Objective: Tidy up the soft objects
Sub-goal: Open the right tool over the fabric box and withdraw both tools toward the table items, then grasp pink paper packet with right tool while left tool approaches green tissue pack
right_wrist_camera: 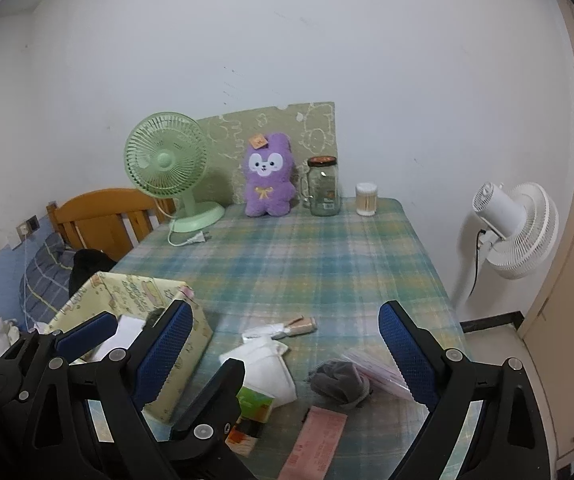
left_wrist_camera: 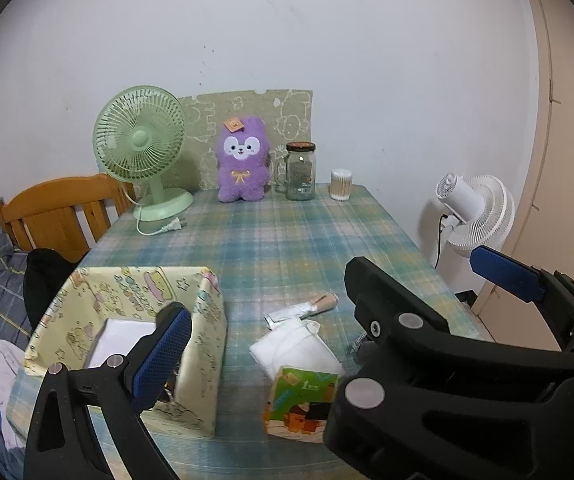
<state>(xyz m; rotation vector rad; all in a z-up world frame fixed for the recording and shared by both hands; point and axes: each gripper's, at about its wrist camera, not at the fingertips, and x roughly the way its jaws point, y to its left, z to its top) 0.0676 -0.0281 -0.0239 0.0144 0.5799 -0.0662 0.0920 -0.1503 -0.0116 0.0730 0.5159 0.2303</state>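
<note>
both grippers, left gripper (left_wrist_camera: 327, 292) and right gripper (right_wrist_camera: 287, 344), hang wide open and empty, so next: close on the grey cloth (right_wrist_camera: 341, 382) and carry it to the patterned box (left_wrist_camera: 203, 320).

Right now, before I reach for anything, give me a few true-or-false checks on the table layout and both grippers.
1. The purple plush toy lies inside the patterned box. False: it sits upright at the far end of the table, between the green fan and the glass jar.
2. The right gripper is open and holds nothing. True.
3. The green fan's plug lies loose on the tablecloth. True.
4. The grey cloth is clamped in the left gripper. False: it lies on the table, and the left gripper is open and empty.
5. The cotton swab tub stands to the right of the glass jar. True.
</note>
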